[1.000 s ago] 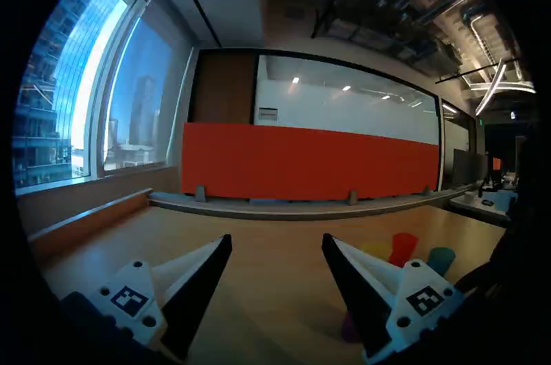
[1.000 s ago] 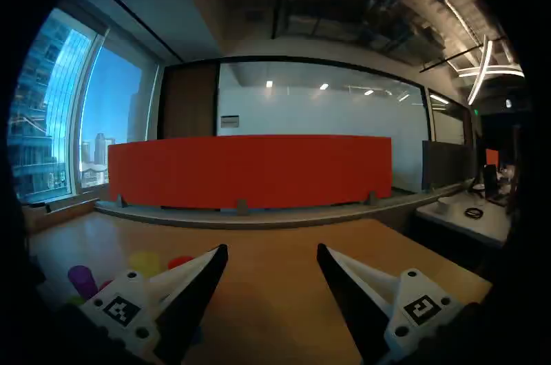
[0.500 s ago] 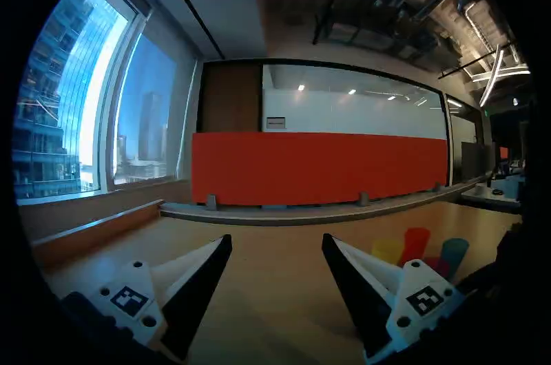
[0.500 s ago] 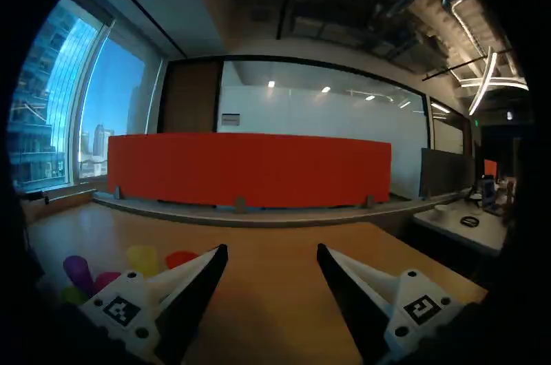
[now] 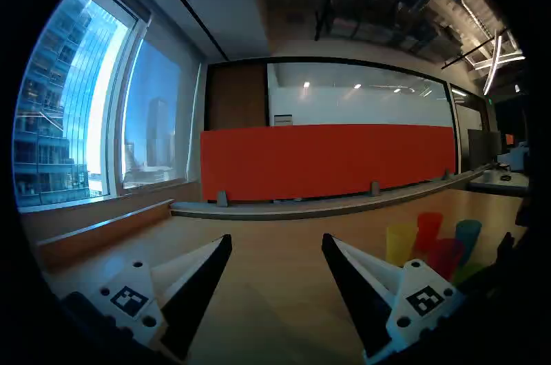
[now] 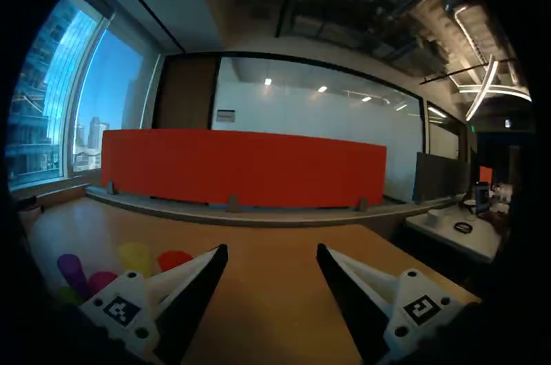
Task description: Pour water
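Several coloured plastic cups stand grouped on the wooden table. In the left gripper view they sit at the right: a yellow cup, an orange-red cup, a teal cup and a red cup. My left gripper is open and empty, left of them. In the right gripper view the cups are at the lower left: a purple cup, a yellow cup, a red cup and a magenta cup. My right gripper is open and empty, to their right.
A long red divider panel runs along the table's far edge. Tall windows line the left wall. Another desk with small items stands off to the right. A white wall rises behind the divider.
Both cameras have turned and shifted a little: the cups now sit more fully in sight at the right of the left gripper view and slightly higher in the right gripper view. Both grippers stay open.
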`<action>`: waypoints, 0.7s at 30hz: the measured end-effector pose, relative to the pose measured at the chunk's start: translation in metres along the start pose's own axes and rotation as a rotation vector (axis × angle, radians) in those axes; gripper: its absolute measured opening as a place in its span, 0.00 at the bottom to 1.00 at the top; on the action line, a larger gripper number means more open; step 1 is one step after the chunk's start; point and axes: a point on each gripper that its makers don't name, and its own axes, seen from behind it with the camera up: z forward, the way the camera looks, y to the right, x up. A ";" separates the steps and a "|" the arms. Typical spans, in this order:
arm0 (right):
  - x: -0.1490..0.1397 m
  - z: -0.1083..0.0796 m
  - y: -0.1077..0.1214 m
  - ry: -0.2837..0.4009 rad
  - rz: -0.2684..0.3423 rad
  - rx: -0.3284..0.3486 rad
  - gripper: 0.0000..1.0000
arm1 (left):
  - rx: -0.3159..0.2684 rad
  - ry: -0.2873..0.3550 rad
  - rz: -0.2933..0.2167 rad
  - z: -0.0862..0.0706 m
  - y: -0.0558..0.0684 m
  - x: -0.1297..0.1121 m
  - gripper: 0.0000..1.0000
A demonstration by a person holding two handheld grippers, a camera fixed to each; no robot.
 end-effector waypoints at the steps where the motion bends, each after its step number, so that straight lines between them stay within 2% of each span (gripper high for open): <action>1: 0.000 0.000 0.000 -0.002 -0.002 -0.001 1.00 | -0.001 0.001 0.000 0.000 0.001 -0.001 0.97; 21: -0.005 -0.002 -0.001 -0.024 0.001 -0.006 1.00 | -0.006 -0.019 -0.033 -0.004 -0.007 -0.023 0.97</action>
